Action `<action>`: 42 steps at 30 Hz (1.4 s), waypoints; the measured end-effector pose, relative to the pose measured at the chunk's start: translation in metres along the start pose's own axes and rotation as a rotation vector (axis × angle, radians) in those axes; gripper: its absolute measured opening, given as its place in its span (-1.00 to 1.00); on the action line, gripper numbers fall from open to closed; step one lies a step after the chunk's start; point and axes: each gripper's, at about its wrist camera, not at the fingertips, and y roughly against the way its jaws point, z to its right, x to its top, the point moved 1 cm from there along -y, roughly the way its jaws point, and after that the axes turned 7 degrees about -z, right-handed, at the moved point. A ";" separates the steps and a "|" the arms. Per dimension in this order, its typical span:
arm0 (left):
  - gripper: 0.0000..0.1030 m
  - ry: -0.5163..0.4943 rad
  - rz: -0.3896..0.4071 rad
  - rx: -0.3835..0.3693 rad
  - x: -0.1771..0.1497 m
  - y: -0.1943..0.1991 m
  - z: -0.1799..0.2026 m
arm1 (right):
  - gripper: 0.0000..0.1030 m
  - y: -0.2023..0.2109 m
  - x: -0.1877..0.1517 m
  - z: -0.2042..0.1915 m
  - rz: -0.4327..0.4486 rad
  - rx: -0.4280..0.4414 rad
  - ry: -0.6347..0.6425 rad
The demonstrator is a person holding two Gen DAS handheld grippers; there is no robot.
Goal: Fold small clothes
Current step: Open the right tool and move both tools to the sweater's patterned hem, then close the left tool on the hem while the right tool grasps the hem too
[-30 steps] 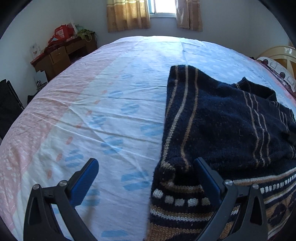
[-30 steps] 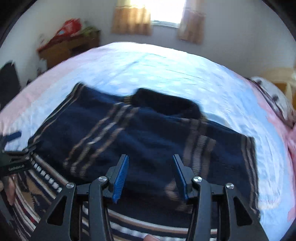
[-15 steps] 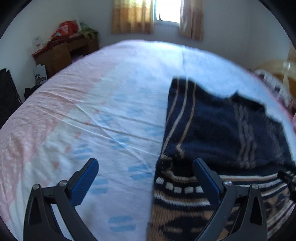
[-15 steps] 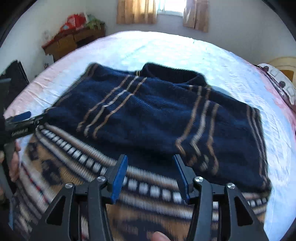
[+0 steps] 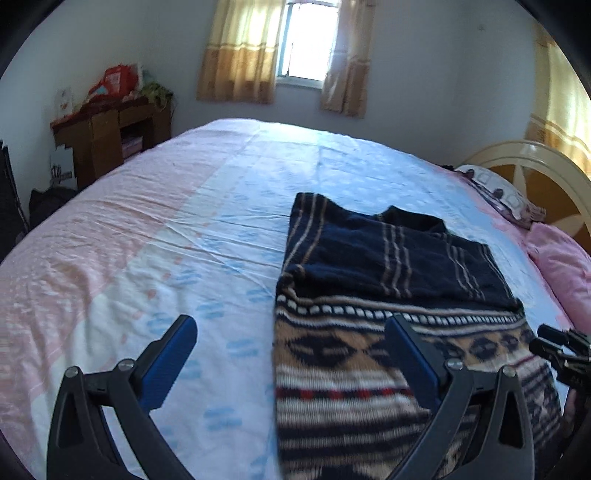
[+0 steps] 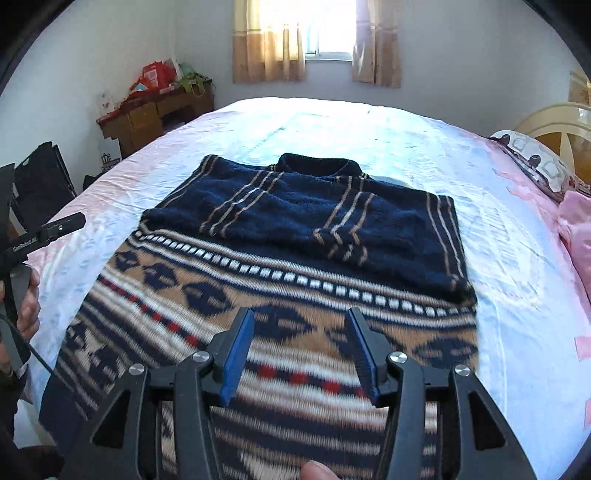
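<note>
A knitted sweater lies flat on the bed, both sleeves folded in across the navy chest so their tan stripes meet near the middle. The collar points toward 12 o'clock, toward the window, and the patterned tan, white and red band spreads toward 6 o'clock.

In the right wrist view, the right gripper hovers above the lower patterned part of the sweater, its fingers set moderately apart with nothing between them. A fingertip of the holding hand shows at the 6 o'clock edge. At 9 o'clock in the same view sits the left gripper, beside the sweater's left edge, held in the person's left hand.

In the left wrist view, the left gripper has its fingers spread wide and empty; one is over the bare sheet, the other over the sweater's patterned band, straddling the garment's left edge. Whether they touch the cloth cannot be told. The right gripper appears at 3 o'clock, at the far side of the sweater.

A wooden desk piled with red bags stands at 10 o'clock against the wall, and a pink pillow lies at 3 o'clock by the headboard.
</note>
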 end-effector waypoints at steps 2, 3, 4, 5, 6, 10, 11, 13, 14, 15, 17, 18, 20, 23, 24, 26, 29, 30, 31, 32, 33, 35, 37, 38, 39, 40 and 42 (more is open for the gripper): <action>1.00 -0.023 0.011 0.005 -0.009 0.012 0.001 | 0.02 0.008 -0.010 0.001 0.003 0.004 -0.005; 1.00 -0.033 0.015 0.003 -0.014 0.020 0.002 | 0.02 0.011 -0.015 0.002 0.003 0.007 -0.010; 1.00 -0.042 0.019 -0.001 -0.018 0.026 0.002 | 0.02 0.016 -0.021 0.002 0.004 0.013 -0.016; 1.00 -0.054 0.023 -0.006 -0.023 0.033 0.001 | 0.02 0.020 -0.027 0.002 0.005 0.018 -0.021; 1.00 -0.063 0.027 -0.007 -0.027 0.038 0.001 | 0.02 0.025 -0.035 0.003 0.005 0.020 -0.020; 1.00 -0.110 0.028 0.009 -0.047 0.056 0.002 | 0.05 0.038 -0.060 0.004 -0.005 0.013 -0.026; 1.00 -0.124 0.021 0.012 -0.054 0.059 0.003 | 0.06 0.040 -0.065 0.005 -0.009 0.013 -0.031; 1.00 -0.151 0.003 0.020 -0.067 0.063 0.006 | 0.07 0.045 -0.078 0.007 -0.025 0.011 -0.045; 1.00 -0.158 -0.005 0.023 -0.073 0.065 0.007 | 0.07 0.046 -0.084 0.009 -0.029 0.010 -0.054; 1.00 -0.162 -0.014 0.020 -0.078 0.066 0.007 | 0.07 0.047 -0.088 0.010 -0.032 0.011 -0.061; 1.00 -0.158 -0.034 0.010 -0.090 0.067 0.007 | 0.07 0.051 -0.099 0.015 -0.035 0.016 -0.088; 1.00 -0.149 -0.052 0.000 -0.095 0.067 0.006 | 0.07 0.052 -0.103 0.016 -0.036 0.018 -0.098; 1.00 -0.126 -0.099 -0.030 -0.108 0.064 0.004 | 0.07 0.055 -0.115 0.021 -0.045 0.016 -0.124; 0.98 -0.125 -0.161 -0.050 -0.126 0.059 0.006 | 0.07 0.061 -0.129 0.024 -0.052 0.009 -0.141; 0.97 -0.124 -0.175 -0.056 -0.131 0.057 0.006 | 0.07 0.064 -0.135 0.026 -0.055 0.003 -0.146; 0.88 -0.118 -0.203 -0.078 -0.142 0.055 0.008 | 0.07 0.069 -0.145 0.029 -0.059 -0.013 -0.158; 0.59 -0.112 -0.267 -0.130 -0.156 0.048 0.013 | 0.07 0.078 -0.160 0.035 -0.057 -0.028 -0.181; 0.57 -0.119 -0.278 -0.135 -0.160 0.047 0.016 | 0.07 0.082 -0.165 0.038 -0.054 -0.035 -0.192; 0.57 -0.129 -0.267 -0.127 -0.162 0.048 0.019 | 0.07 0.084 -0.168 0.040 -0.052 -0.039 -0.198; 0.54 -0.142 -0.258 -0.124 -0.163 0.049 0.021 | 0.07 0.087 -0.171 0.042 -0.051 -0.043 -0.203; 0.50 -0.151 -0.256 -0.128 -0.164 0.050 0.024 | 0.07 0.090 -0.176 0.044 -0.048 -0.049 -0.210; 0.41 -0.156 -0.259 -0.149 -0.166 0.053 0.025 | 0.07 0.094 -0.181 0.046 -0.046 -0.063 -0.220; 0.33 -0.184 -0.260 -0.160 -0.171 0.057 0.030 | 0.07 0.099 -0.188 0.050 -0.054 -0.071 -0.234; 0.25 -0.197 -0.258 -0.163 -0.173 0.059 0.031 | 0.07 0.100 -0.191 0.052 -0.056 -0.073 -0.241; 0.20 -0.205 -0.259 -0.170 -0.175 0.062 0.033 | 0.07 0.103 -0.194 0.055 -0.057 -0.077 -0.250; 0.18 -0.209 -0.261 -0.175 -0.176 0.062 0.033 | 0.07 0.106 -0.198 0.058 -0.058 -0.082 -0.263; 0.16 -0.215 -0.260 -0.183 -0.178 0.065 0.035 | 0.07 0.109 -0.204 0.062 -0.059 -0.083 -0.279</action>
